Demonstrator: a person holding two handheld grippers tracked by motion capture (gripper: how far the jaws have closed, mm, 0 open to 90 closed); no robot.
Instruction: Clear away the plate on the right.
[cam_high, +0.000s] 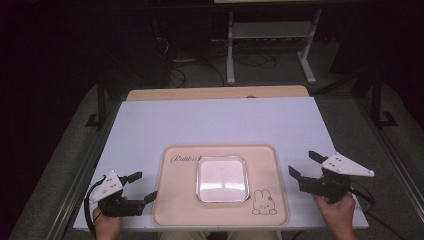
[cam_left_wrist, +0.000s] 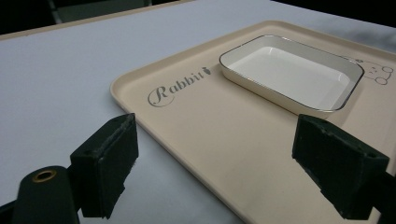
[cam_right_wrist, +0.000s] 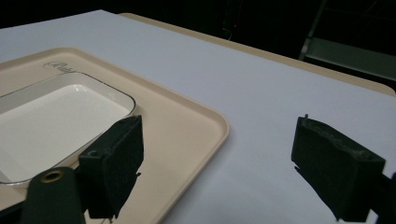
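A beige tray (cam_high: 175, 200) with a rabbit drawing and the word "Rabbit" lies at the table's near edge. A white square dish (cam_high: 222, 178) with a thin dark rim sits in its middle, nothing in it. My left gripper (cam_high: 142, 186) is open beside the tray's left edge, held low by a hand. My right gripper (cam_high: 304, 164) is open just right of the tray, jaws wide apart. In the left gripper view the tray (cam_left_wrist: 196, 121) and dish (cam_left_wrist: 289, 72) lie ahead of the gripper (cam_left_wrist: 224, 163). The right gripper view shows the tray's corner (cam_right_wrist: 205, 121), the dish (cam_right_wrist: 51, 126) and the gripper (cam_right_wrist: 224, 163).
The pale table top (cam_high: 220, 122) stretches bare beyond the tray, with a wooden strip (cam_high: 215, 93) along its far edge. Behind it stands a metal frame (cam_high: 270, 40) with cables on a dark floor. Metal rails run along both table sides.
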